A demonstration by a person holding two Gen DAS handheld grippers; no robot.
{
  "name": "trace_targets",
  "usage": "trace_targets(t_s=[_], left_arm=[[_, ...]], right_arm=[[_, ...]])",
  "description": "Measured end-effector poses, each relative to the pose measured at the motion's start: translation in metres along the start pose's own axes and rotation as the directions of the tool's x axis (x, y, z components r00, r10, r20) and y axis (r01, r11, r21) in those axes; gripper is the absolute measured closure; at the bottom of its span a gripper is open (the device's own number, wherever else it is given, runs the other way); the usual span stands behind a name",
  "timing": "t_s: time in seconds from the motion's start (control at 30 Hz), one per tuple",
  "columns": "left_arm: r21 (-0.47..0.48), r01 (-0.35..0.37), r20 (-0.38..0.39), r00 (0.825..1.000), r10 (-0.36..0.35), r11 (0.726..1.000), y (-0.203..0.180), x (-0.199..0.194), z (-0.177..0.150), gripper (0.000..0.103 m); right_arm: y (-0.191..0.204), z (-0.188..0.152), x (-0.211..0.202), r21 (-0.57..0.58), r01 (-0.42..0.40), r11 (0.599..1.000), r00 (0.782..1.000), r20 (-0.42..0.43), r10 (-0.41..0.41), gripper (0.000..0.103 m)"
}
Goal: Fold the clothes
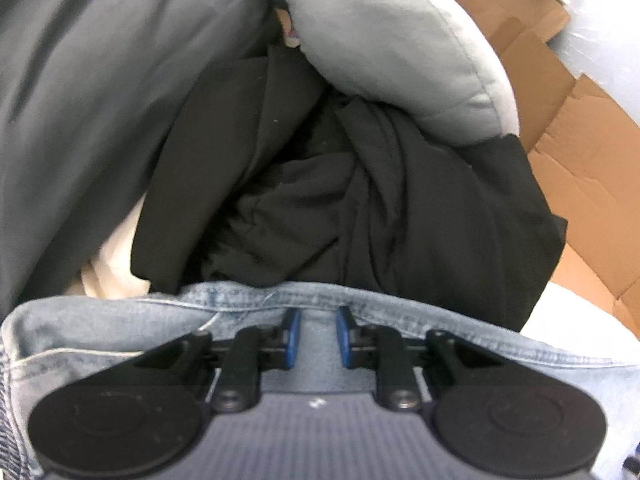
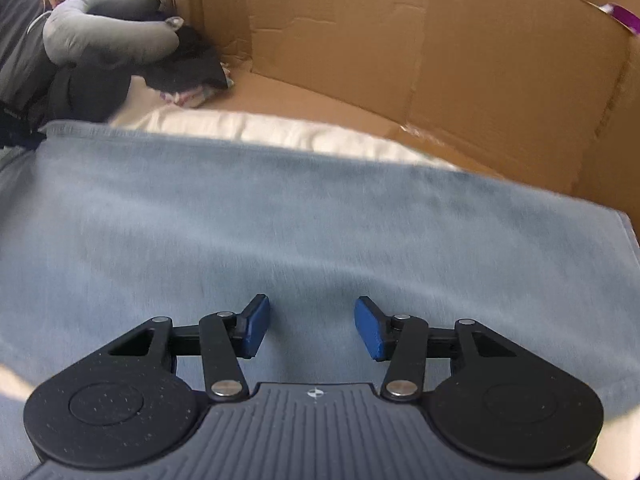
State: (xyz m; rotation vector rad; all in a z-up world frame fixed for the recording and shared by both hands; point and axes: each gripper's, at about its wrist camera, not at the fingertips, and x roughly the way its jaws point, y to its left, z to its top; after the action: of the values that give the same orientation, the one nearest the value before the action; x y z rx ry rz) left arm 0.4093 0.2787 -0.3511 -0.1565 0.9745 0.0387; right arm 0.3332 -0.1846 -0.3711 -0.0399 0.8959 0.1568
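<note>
On the far left of the left wrist view a dark grey fabric (image 1: 80,100) fills the frame from top to bottom, and a small patch of cream cloth (image 1: 108,272) shows below it. In the middle lies a crumpled black garment (image 1: 320,200), with a pale grey pillow (image 1: 392,48) resting on its upper edge. Flattened brown cardboard (image 1: 580,140) spreads to the right. Along the bottom runs the stitched hem of the light blue denim garment (image 1: 120,332), and the left gripper (image 1: 318,336) sits over it with its blue pads (image 1: 294,338) a narrow gap apart; denim shows in the gap, but the blur makes it hard to say whether the pads press on a fold, so I cannot tell if it is gripped. In the right wrist view, a grey cushion (image 2: 108,36) and dark clothes sit at the upper left. The denim garment (image 2: 280,220) lies spread flat across the middle on a cream sheet (image 2: 280,128). The right gripper (image 2: 312,328) hovers above the cloth with its jaws clearly apart, nothing between them. Cardboard walls (image 2: 440,60) rise behind and to the right.
</note>
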Motion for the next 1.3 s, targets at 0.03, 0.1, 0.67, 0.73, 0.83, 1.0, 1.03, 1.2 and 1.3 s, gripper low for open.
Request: trace_targets(t_s=[0.03,0.1,0.67,0.73,0.83,1.0,1.03,1.2,1.3], left_arm=[[0.009,-0.007,-0.006,1.000,0.007,1.000,-0.002,0.000,0.001,0.083],[0.014,-0.009,-0.022,1.000,0.010,1.000,-0.004,0.001,0.004,0.083],[0.079,0.038,-0.008,0.999,-0.037,0.996,-0.021,-0.024,-0.012,0.083],[0.093,0.058,-0.002,0.998,-0.058,0.994,-0.025,-0.030,-0.017,0.081],[0.123,0.082,0.006,0.997,-0.083,0.989,-0.033,-0.040,-0.025,0.080],[0.154,0.130,-0.007,0.991,-0.130,0.980,-0.042,-0.052,-0.039,0.077],[0.159,0.140,-0.015,0.990,-0.140,0.977,-0.043,-0.056,-0.043,0.077],[0.163,0.149,-0.046,0.989,-0.143,0.975,-0.031,-0.077,-0.063,0.076],[0.102,0.152,-0.068,0.987,-0.146,0.983,-0.024,-0.085,-0.081,0.067]], right_arm=[[0.002,0.006,0.004,-0.006,-0.010,1.000,1.000,0.003,0.010,0.048],[0.008,0.018,0.011,-0.011,-0.029,1.000,1.000,0.006,0.030,0.048],[0.079,0.072,0.085,0.017,-0.058,0.998,0.998,-0.031,0.058,0.053],[0.078,0.079,0.093,0.017,-0.051,0.999,0.998,-0.020,0.051,0.053],[0.074,0.088,0.100,0.046,-0.052,0.998,0.999,-0.010,0.053,0.053],[0.075,0.101,0.110,0.066,-0.023,0.998,1.000,-0.016,0.024,0.053],[0.076,0.104,0.112,0.070,-0.015,0.997,1.000,-0.021,0.016,0.053],[0.078,0.113,0.119,0.068,-0.006,0.998,0.999,-0.046,0.010,0.054],[0.067,0.118,0.118,0.131,-0.042,0.990,0.996,-0.078,0.052,0.054]])
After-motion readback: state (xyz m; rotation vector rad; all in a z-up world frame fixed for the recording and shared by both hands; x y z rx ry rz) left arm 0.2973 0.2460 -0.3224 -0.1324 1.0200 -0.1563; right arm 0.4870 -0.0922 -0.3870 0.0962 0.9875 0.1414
